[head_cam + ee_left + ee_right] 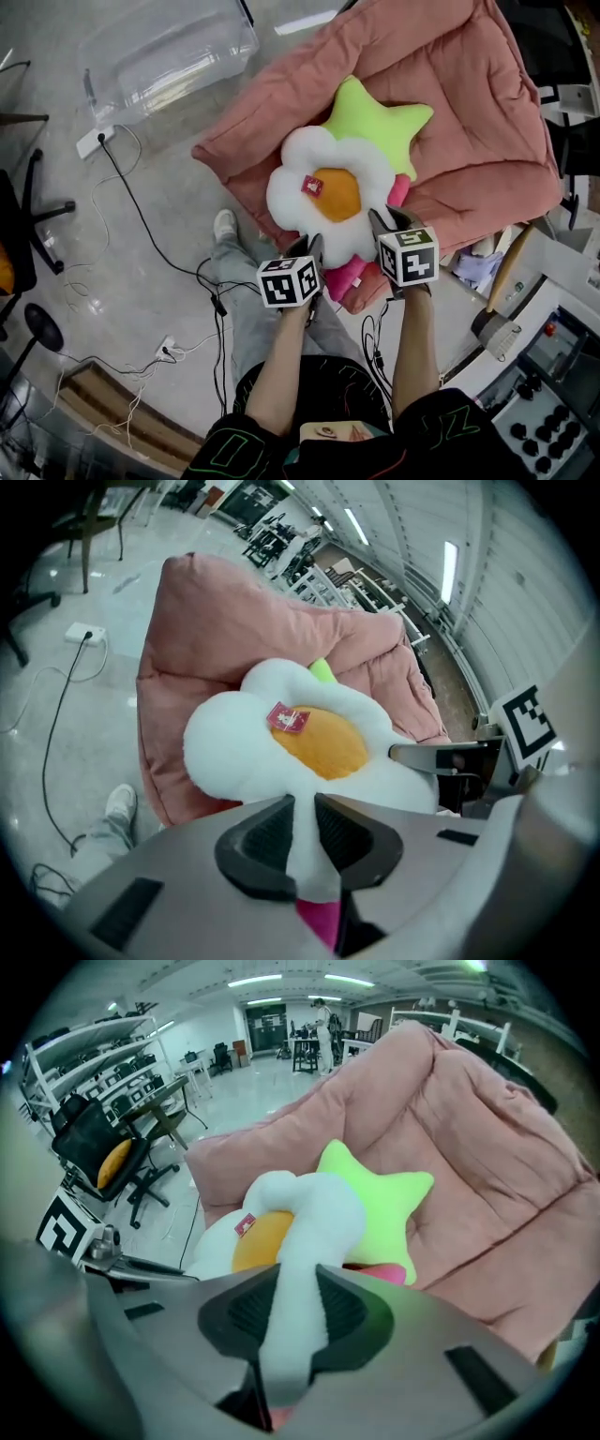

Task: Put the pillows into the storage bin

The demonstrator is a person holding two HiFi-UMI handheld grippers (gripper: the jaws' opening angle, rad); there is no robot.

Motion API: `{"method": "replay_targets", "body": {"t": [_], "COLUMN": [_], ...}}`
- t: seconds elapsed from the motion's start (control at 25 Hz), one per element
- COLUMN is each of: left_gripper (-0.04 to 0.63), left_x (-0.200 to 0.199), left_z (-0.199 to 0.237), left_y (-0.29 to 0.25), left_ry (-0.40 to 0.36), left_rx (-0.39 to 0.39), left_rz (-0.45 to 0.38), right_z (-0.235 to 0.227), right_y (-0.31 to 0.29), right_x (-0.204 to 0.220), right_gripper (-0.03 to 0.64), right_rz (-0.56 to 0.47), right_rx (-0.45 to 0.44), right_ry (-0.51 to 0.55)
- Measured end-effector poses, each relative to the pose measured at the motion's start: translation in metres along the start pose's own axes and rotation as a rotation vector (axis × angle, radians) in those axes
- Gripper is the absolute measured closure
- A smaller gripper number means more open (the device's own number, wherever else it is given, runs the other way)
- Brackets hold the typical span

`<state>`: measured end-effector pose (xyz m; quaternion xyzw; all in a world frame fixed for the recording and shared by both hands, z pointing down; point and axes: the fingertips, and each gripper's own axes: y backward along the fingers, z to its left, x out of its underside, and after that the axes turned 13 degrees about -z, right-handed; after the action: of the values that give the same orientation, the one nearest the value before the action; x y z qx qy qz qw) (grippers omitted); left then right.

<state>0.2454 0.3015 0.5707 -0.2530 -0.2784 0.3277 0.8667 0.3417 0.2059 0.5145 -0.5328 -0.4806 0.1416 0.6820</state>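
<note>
Open floor (183,192), one cable (141,217) across, reaches the storage bin (169,52).

The grey floor (141,300) carries a pink floor cushion (478,131) at one o'clock, topped by a green star pillow (375,117), and a clear storage bin (169,47) at eleven.

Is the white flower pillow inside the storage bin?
Out: the flower pillow sits over the pink cushion, away from the storage bin.

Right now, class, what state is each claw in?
Left claw: closed on the white flower pillow.
Right claw: closed on the same pillow, on another petal.
</note>
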Motion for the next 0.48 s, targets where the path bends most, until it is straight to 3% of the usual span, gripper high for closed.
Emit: {"method": "replay_targets", "body": {"t": [0.48], "left_gripper": [0.548], "left_x": [-0.119], "left_z": [-0.092], "left_y": [0.06], "left_ry": [-0.374], "left_rx": [0.082], "left_rz": [-0.208], "right_z": [-0.012], "right_y": [0.086], "right_x": [-0.083], "right_gripper": [0.534], "right_rz": [-0.338], "right_rx": [0.04], "right_ry": [-0.162]}}
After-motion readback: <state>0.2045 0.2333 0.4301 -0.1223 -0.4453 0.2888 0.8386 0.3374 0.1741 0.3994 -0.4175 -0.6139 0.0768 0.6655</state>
